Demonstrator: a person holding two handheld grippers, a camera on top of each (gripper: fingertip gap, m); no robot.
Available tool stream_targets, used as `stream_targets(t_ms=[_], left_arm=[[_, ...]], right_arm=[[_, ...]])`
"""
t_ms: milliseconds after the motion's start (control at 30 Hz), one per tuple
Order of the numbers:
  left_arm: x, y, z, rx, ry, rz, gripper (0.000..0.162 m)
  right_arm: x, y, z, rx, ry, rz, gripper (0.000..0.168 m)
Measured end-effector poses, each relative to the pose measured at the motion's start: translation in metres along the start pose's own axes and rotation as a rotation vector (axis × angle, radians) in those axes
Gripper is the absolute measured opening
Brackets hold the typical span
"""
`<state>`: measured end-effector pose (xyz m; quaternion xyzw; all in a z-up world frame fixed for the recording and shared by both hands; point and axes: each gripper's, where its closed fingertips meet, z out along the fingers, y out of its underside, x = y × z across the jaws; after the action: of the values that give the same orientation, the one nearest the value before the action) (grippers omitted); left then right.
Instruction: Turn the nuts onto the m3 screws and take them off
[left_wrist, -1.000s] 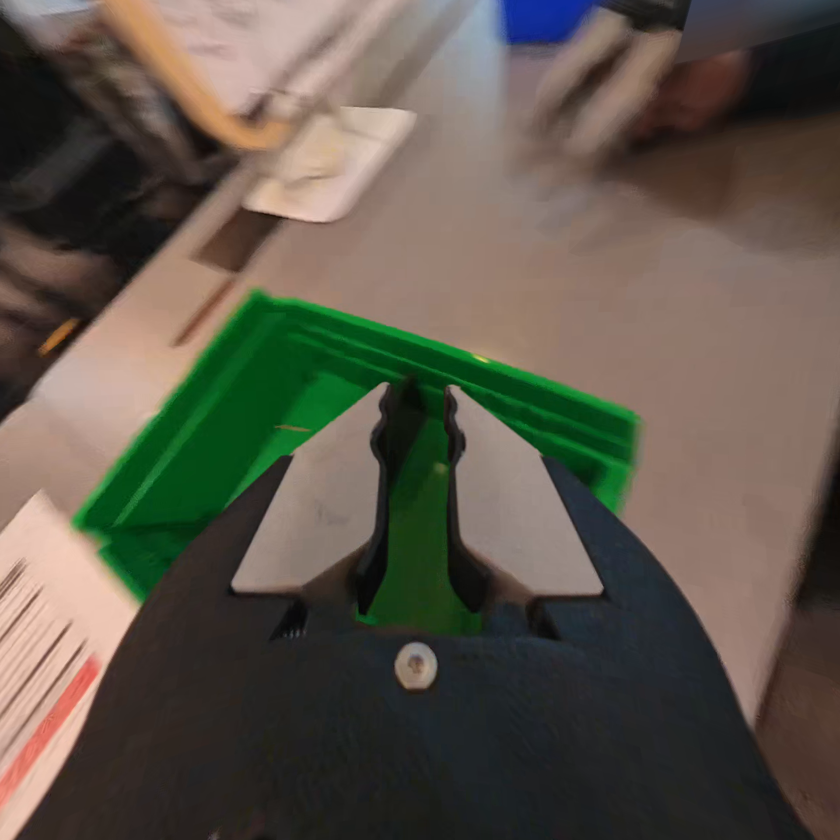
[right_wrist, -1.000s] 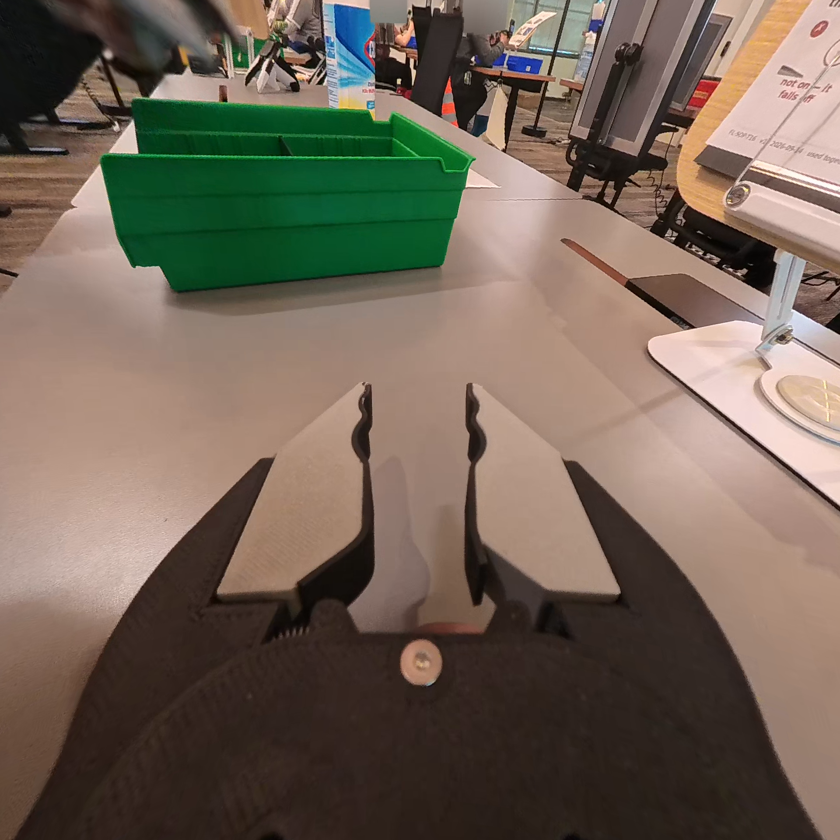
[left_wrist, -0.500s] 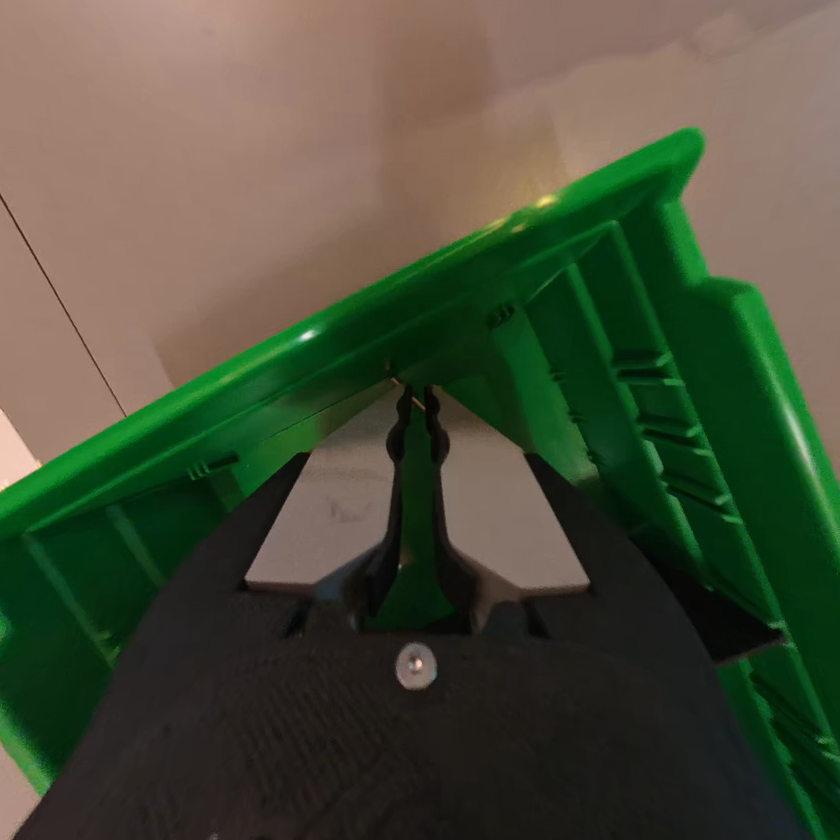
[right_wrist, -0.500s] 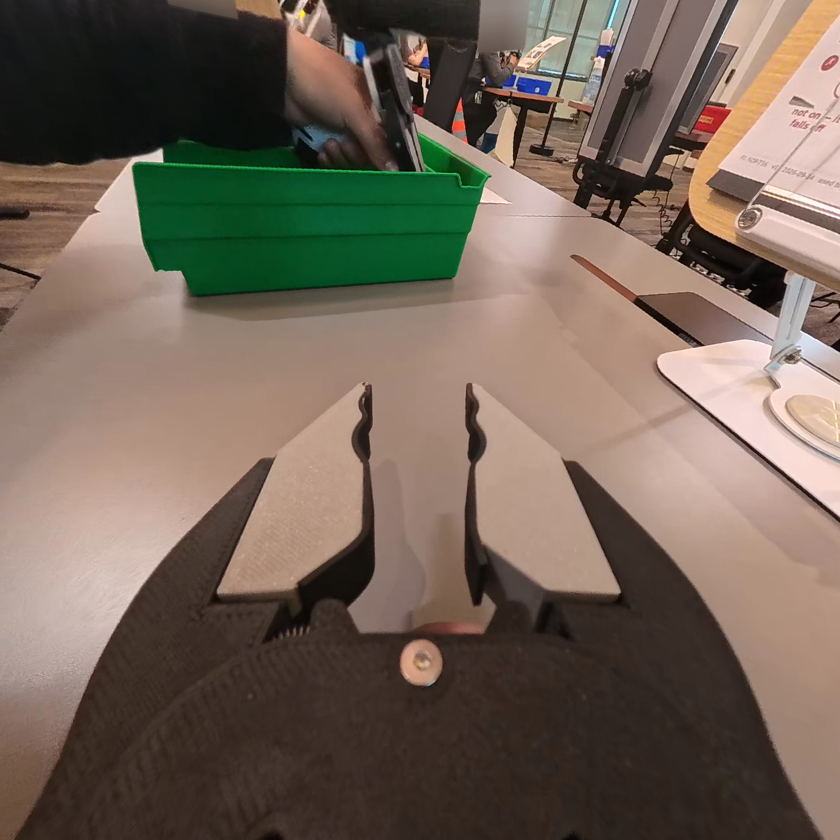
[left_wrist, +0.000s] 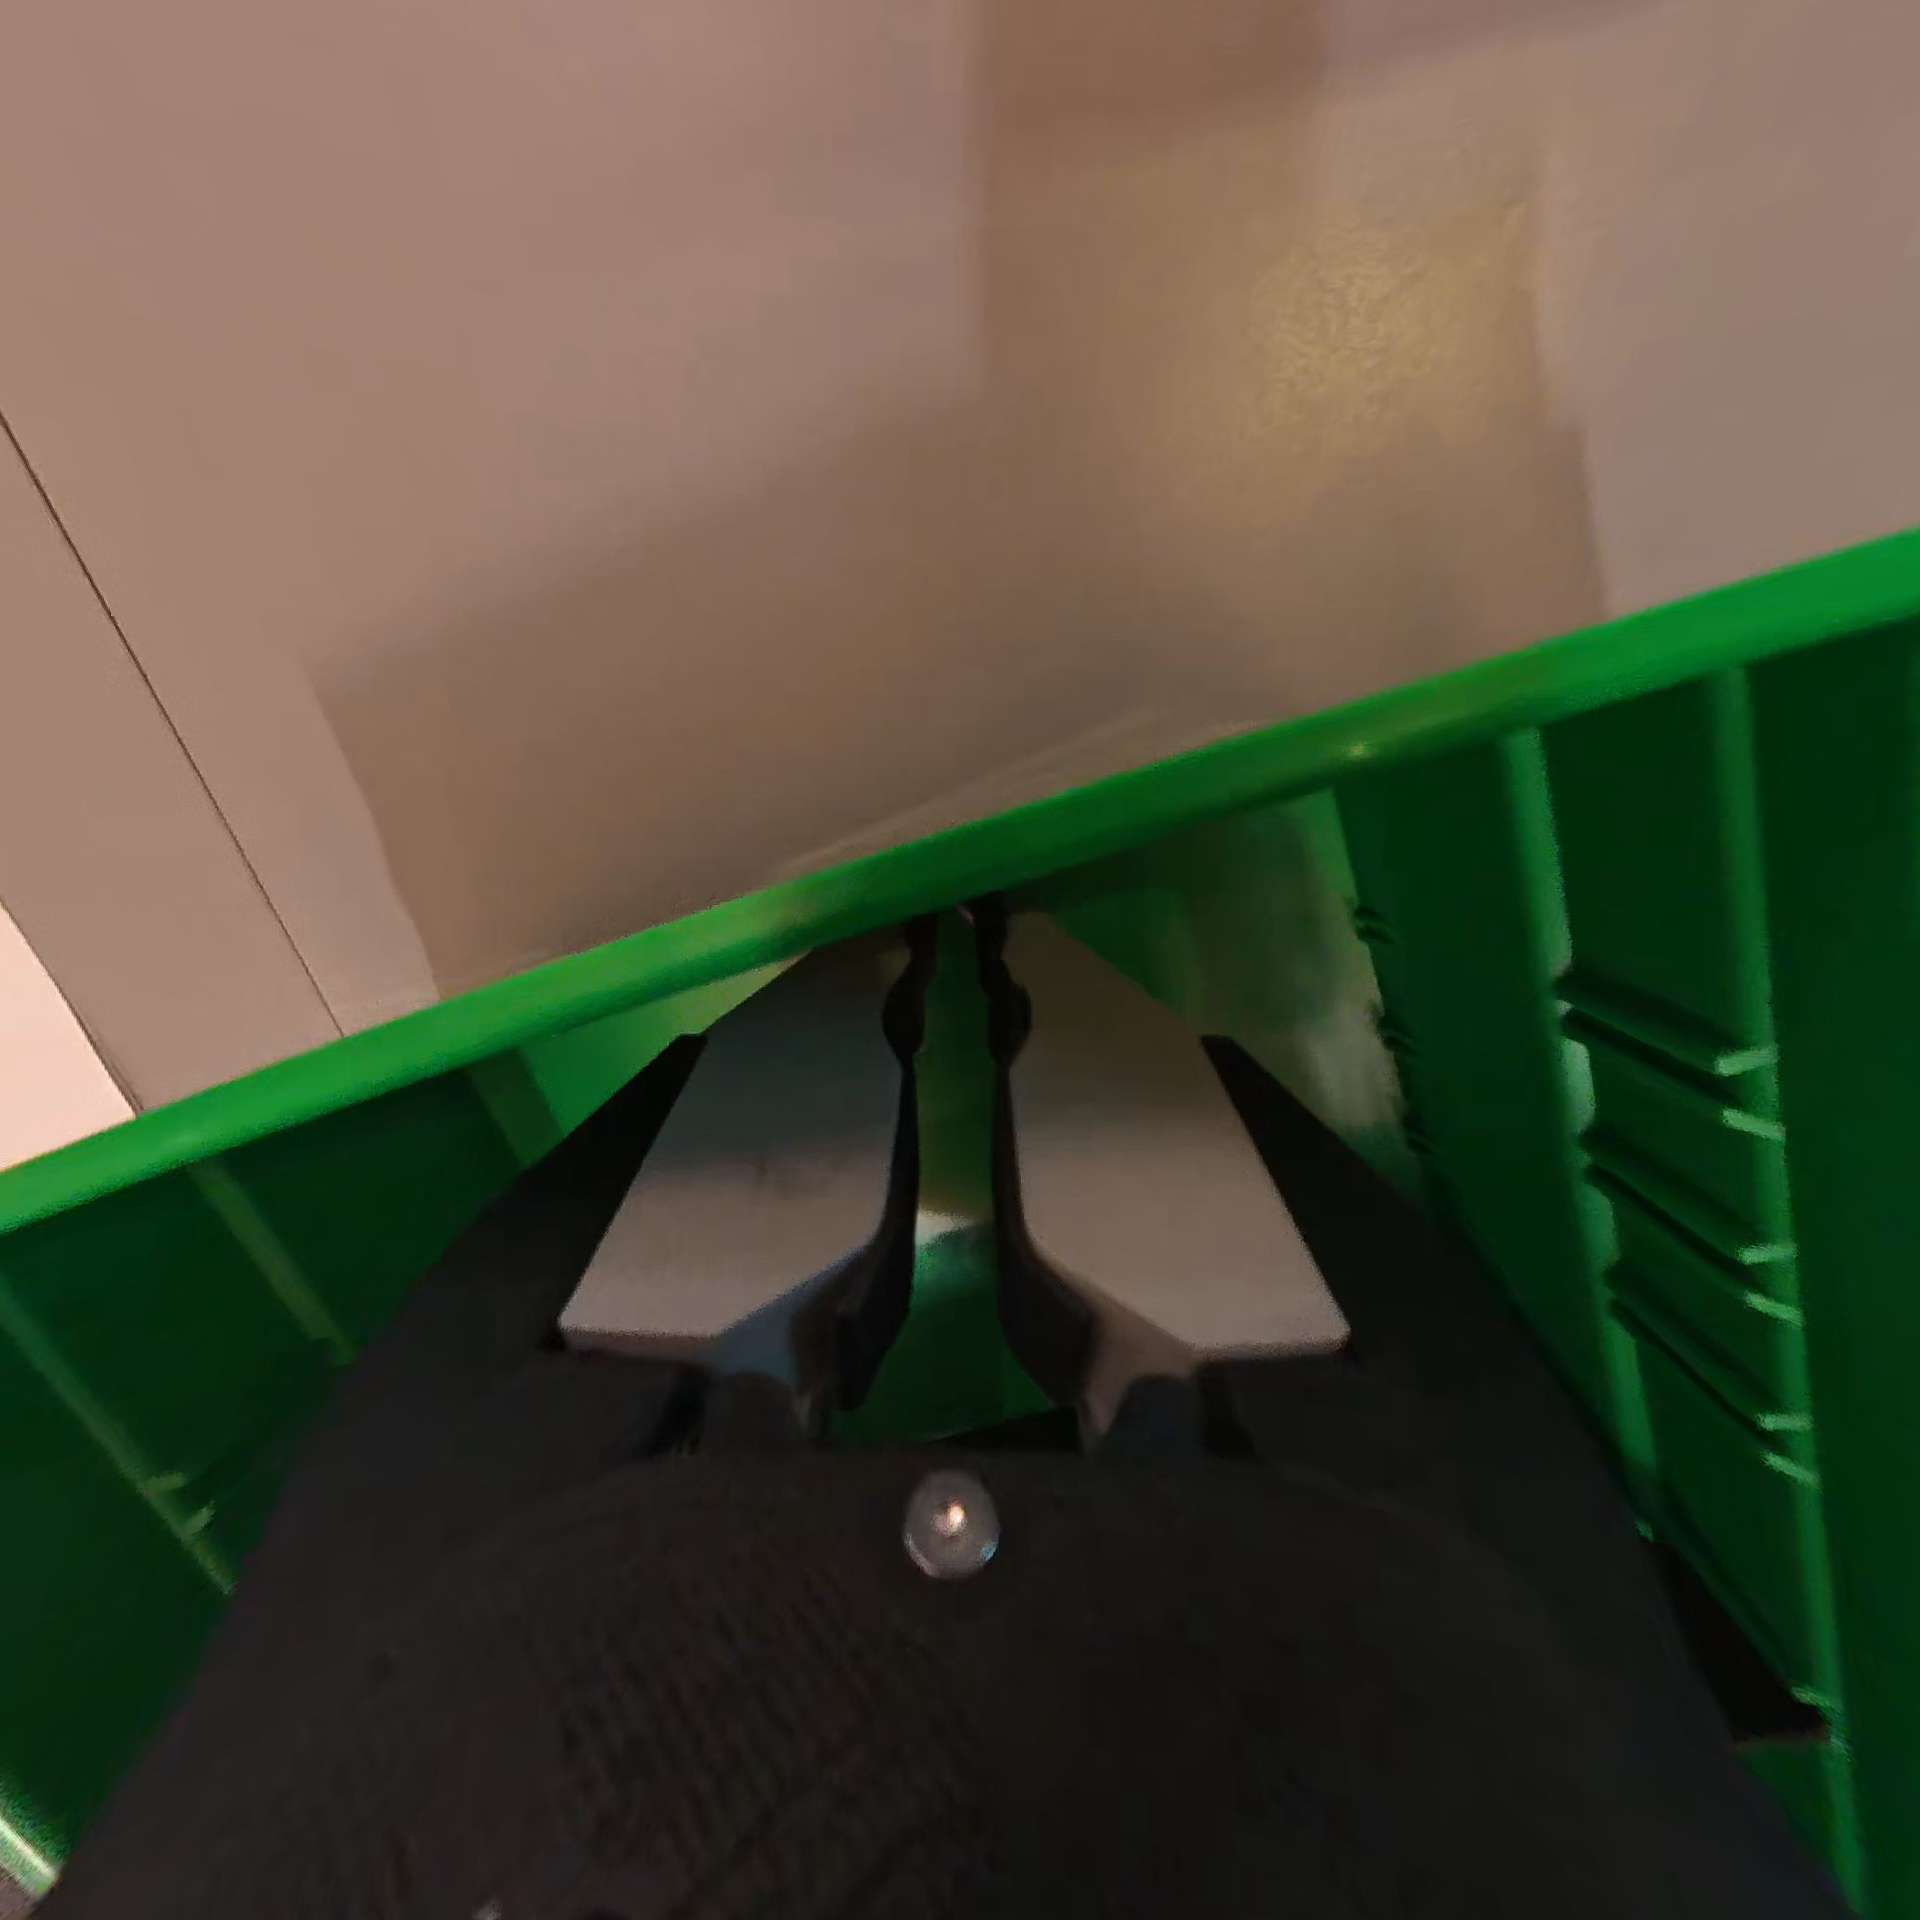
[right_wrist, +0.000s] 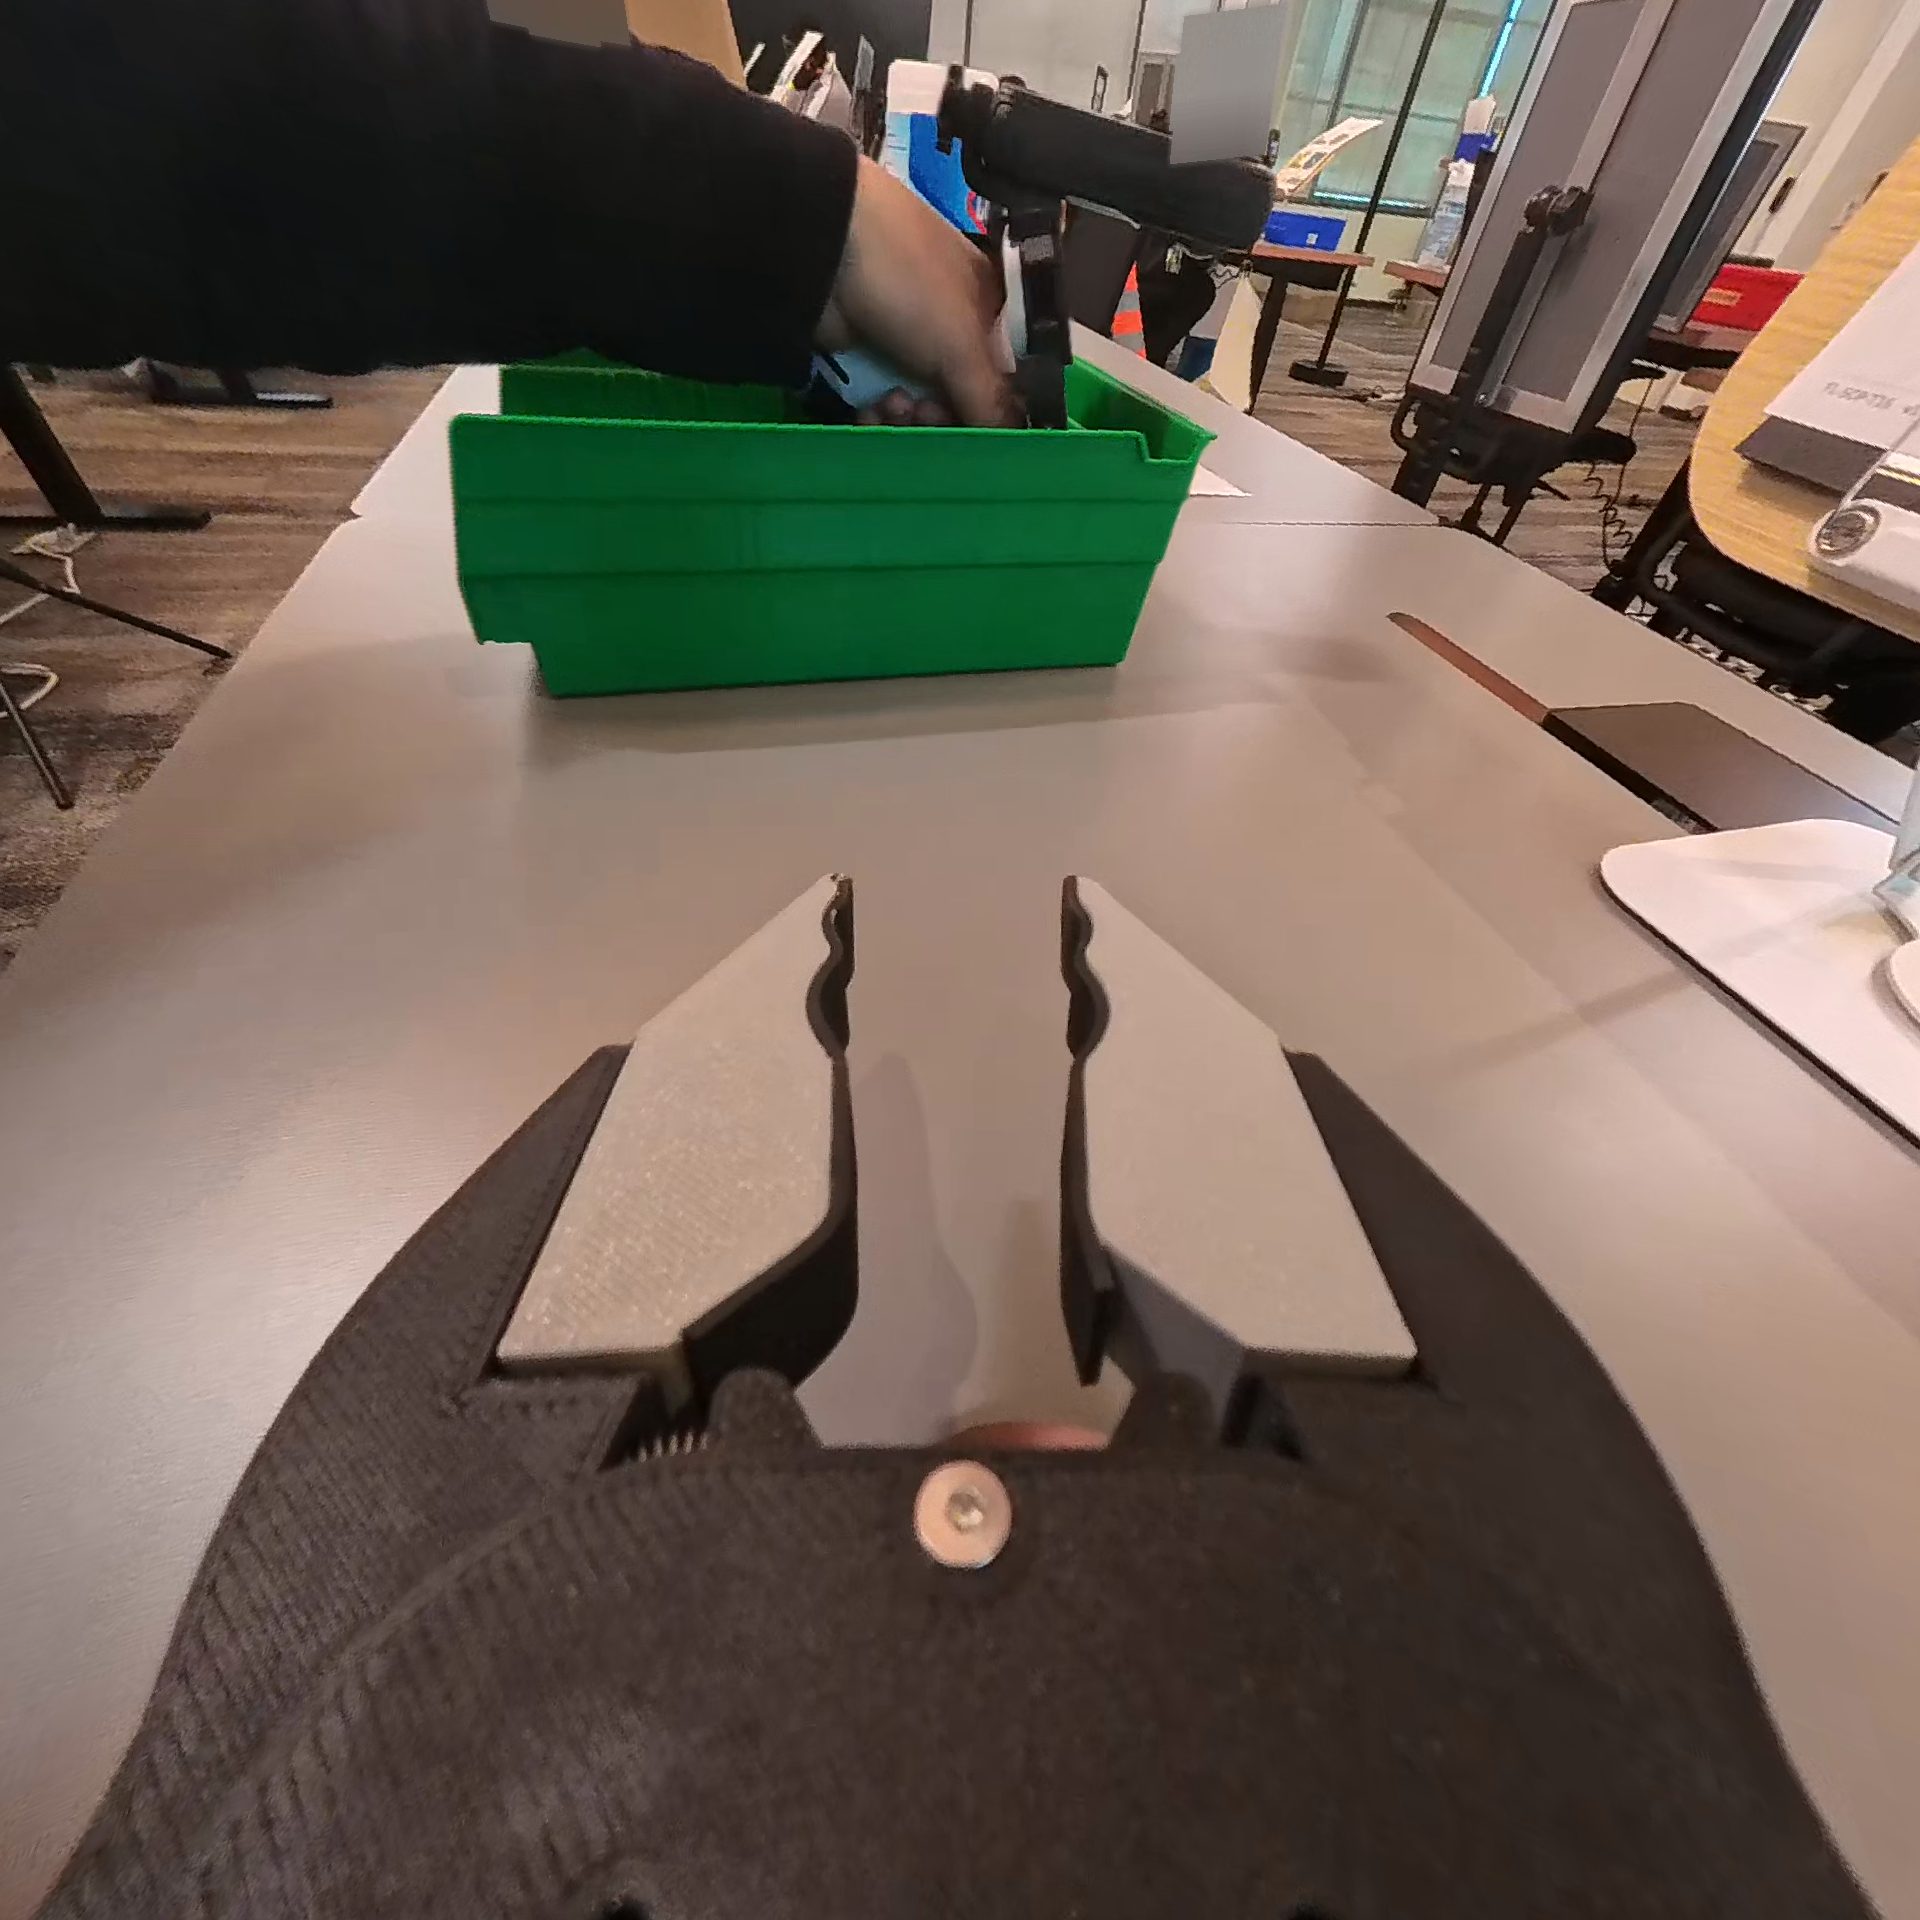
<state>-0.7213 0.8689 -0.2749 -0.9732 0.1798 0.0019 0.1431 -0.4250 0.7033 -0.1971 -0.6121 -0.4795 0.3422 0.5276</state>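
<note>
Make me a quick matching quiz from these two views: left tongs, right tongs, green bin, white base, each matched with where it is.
Things:
1. left tongs
2. right tongs
3. green bin
4. white base

Places:
A. at the table's right edge
B. down inside the bin, tips almost together
C. far along the table, a hand reaching in
D. open over bare tabletop, holding nothing

Pairs: 1-B, 2-D, 3-C, 4-A

Green bin (right_wrist: 821, 561): glossy moulded plastic, ribbed walls. Table (right_wrist: 1195, 831): smooth matt grey laminate. Right gripper (right_wrist: 958, 920): fine-textured grey fingers (right_wrist: 686, 1174), black layered matt body.
</note>
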Motion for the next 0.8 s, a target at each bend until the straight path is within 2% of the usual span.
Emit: stream_targets(t_ms=[133,333,533,667,800], left_arm=[[-0.001,0.001,0.0,0.005,0.016,-0.02,0.004],[0.002,0.003,-0.001,0.001,-0.008,0.043,0.003],[0.004,0.003,-0.014,0.039,-0.018,0.073,0.003],[0.004,0.002,-0.038,0.092,-0.003,0.087,0.003],[0.004,-0.002,-0.081,0.196,0.0,0.101,0.003]], right_arm=[[-0.002,0.0,0.0,-0.001,-0.004,-0.006,0.037],[-0.002,-0.001,0.0,-0.001,0.001,-0.014,0.036],[-0.003,-0.001,0.001,-0.003,0.001,-0.023,0.036],[-0.004,-0.001,0.001,-0.001,0.004,-0.033,0.035],[-0.004,-0.002,0.001,0.002,0.012,-0.044,0.035]])
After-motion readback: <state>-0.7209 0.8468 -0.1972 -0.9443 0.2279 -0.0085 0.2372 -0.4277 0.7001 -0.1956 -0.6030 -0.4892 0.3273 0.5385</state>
